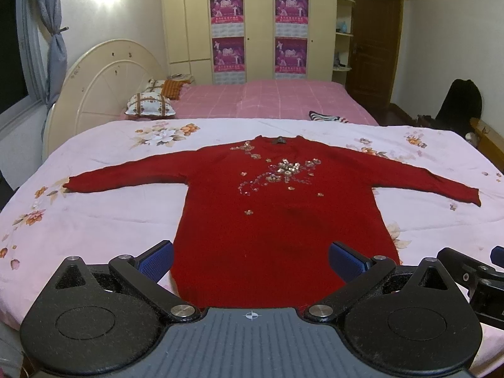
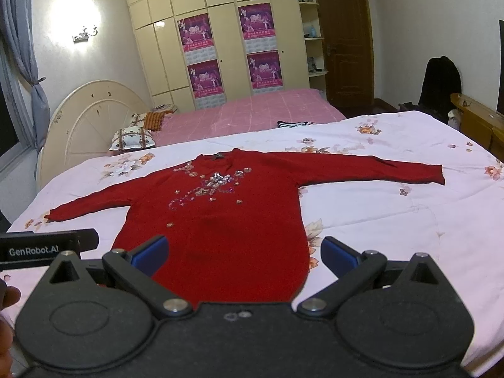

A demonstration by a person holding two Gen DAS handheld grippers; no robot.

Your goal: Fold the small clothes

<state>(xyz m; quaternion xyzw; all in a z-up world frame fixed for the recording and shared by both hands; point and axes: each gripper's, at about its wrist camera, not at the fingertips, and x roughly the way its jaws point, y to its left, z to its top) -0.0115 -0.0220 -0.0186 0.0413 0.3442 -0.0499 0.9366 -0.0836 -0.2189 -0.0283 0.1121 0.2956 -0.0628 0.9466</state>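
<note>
- The red sweater (image 1: 277, 220) lies flat and face up on the floral quilt (image 1: 104, 220), both sleeves spread wide to the sides and the collar pointing away from me toward the far end of the room.
- A spray of sequin flowers (image 1: 283, 170) runs across its chest; in the right wrist view the same decoration (image 2: 214, 182) sits just below the dark neck label.
- Its left sleeve cuff (image 1: 71, 186) rests on the quilt near the headboard side, and the right sleeve cuff (image 2: 438, 174) reaches out toward the other edge of the bed.
- The hem is the part closest to me, running under the bodies of both tools at the bottom of each view.
- My left gripper (image 1: 252, 256) hangs over the hem with its blue pads (image 1: 156, 260) spread wide, one near each side edge of the sweater, holding nothing.
- My right gripper (image 2: 244, 253) is likewise fully released and grasps nothing; its left pad (image 2: 149, 253) is over the red fabric and its right pad (image 2: 338, 256) is over the quilt just past the sweater's side edge.
- Whether either tool touches the cloth I cannot tell.
- Beyond the quilt, a pink checked bedspread (image 1: 267, 100) covers the rest of the bed, with patterned pillows (image 1: 151, 105) against a cream rounded headboard (image 1: 104, 85).
- A striped garment (image 1: 326, 116) lies at the quilt's far edge.
- A cream wardrobe (image 1: 189, 31) with purple posters (image 1: 226, 6) fills the back wall, beside a brown door (image 1: 375, 41).
</note>
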